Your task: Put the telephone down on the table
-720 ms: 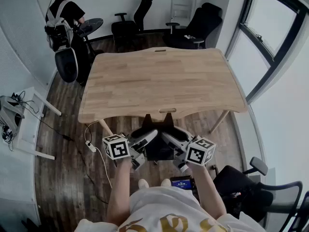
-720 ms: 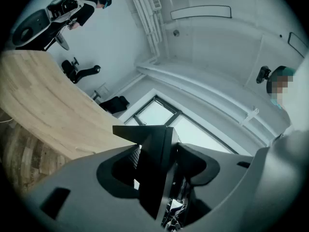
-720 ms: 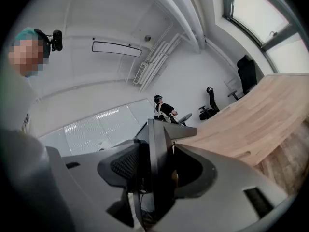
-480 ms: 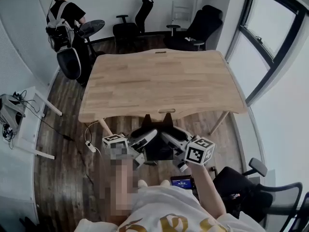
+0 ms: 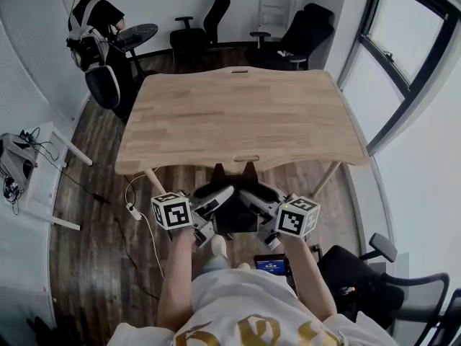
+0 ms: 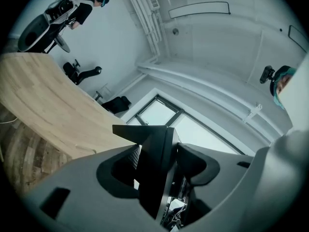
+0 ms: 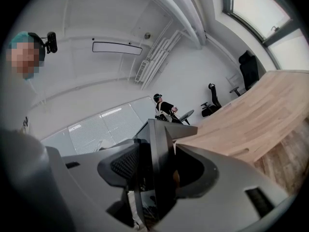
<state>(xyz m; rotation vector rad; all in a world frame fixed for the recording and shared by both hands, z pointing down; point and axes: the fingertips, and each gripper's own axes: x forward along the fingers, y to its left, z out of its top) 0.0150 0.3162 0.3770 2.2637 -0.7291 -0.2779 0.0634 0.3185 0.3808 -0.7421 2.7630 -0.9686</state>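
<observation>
Little of the telephone [image 5: 235, 220] can be made out. In the head view it is a dark block at lower centre, covered on both sides by the tongs. Only two pointed black ends rise clear of them, towards the near edge of the worktop [image 5: 245, 114]. In the two gripper views it shows edge-on as a thin dark slab, with no face or detail to read.

The left tongs [image 5: 212, 215] are clamped on the telephone from the left of the frame and the right tongs [image 5: 258, 218] from the right, each with a pad against either face of the slab. The telephone hangs between them over the floor [image 5: 94, 229], just short of the worktop's edge and not touching it.

The wearer's forearms [image 5: 180, 280] run down to a white shirt that is cut off by the bottom edge. Beneath the hands a small lit screen [image 5: 271, 267] shows, too small to tell what it is.

The worktop is pale wood with rounded corners, a slot near its front edge and another near its back edge. The floor is dark plank with a power strip [image 5: 133, 212] and its cable lying on it.

At centre left stands a white side table [image 5: 43, 179] carrying tangled cables. A person [image 5: 90, 20] is at upper left beside a dark round table [image 5: 137, 36], the head clipped by the top edge. Black office chairs [image 5: 209, 24] line the far wall, and a large window [image 5: 403, 42] fills the upper right.
</observation>
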